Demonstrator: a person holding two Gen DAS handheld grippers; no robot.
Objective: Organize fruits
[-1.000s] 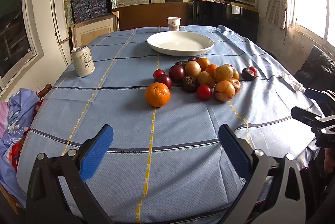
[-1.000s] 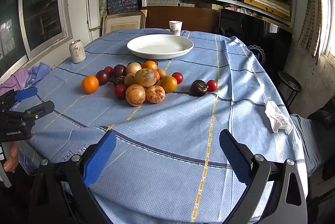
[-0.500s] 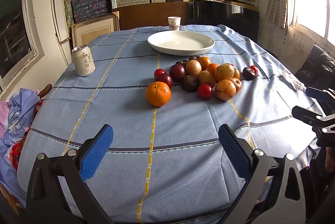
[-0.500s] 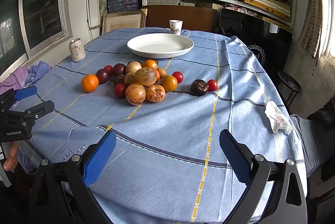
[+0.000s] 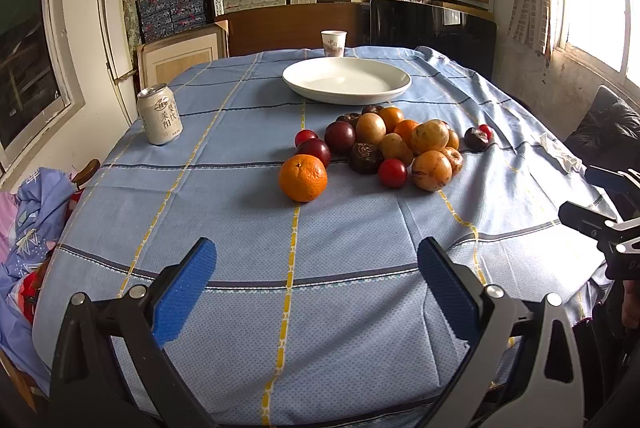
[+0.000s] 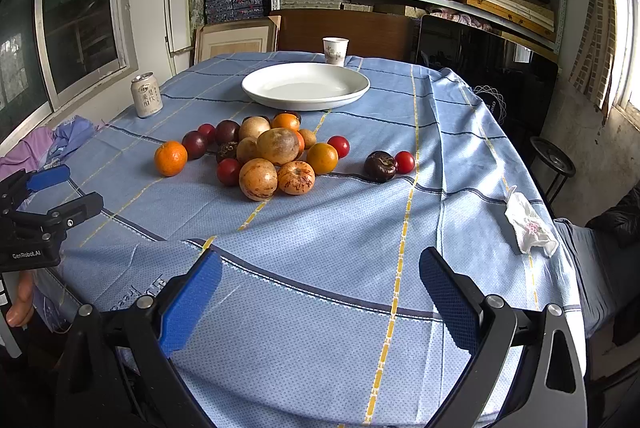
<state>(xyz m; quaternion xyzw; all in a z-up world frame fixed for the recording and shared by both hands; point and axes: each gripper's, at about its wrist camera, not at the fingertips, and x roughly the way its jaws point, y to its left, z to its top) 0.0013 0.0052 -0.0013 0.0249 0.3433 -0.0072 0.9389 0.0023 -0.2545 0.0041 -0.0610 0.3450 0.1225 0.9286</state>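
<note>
I hold my left tongs (image 5: pixel 316 278) and my right tongs (image 6: pixel 320 282) low over the near edge of the table (image 5: pixel 360 308), both spread wide with nothing between the blue pads, well short of any fruit. I judge I am lined up to start, so nothing has been sorted yet.

The fruit pile (image 6: pixel 276 152) lies loose on the blue cloth around the middle of the table, pieces touching one another: tan-skinned round ones, dark purple ones, small red ones and a few orange ones. The big orange (image 5: pixel 303 178) sits at the left edge of the heap, just beside a dark plum and nearest my left tongs, which makes it the easy first pick for that side. Off to the right, apart from the heap, a dark wrinkled fruit (image 6: pixel 380 166) touches a small red one (image 6: pixel 405 162); those two suit my right tongs.

The white plate (image 6: pixel 256 90) stands just beyond the pile and has nothing in it, so I take it as where the fruit should go. A paper cup (image 6: pixel 335 50) stands behind it; I cannot see inside. A drinks can (image 5: pixel 159 114) stands upright at the left side, and a crumpled tissue (image 6: pixel 529 226) lies near the right edge, both clear of my path
</note>
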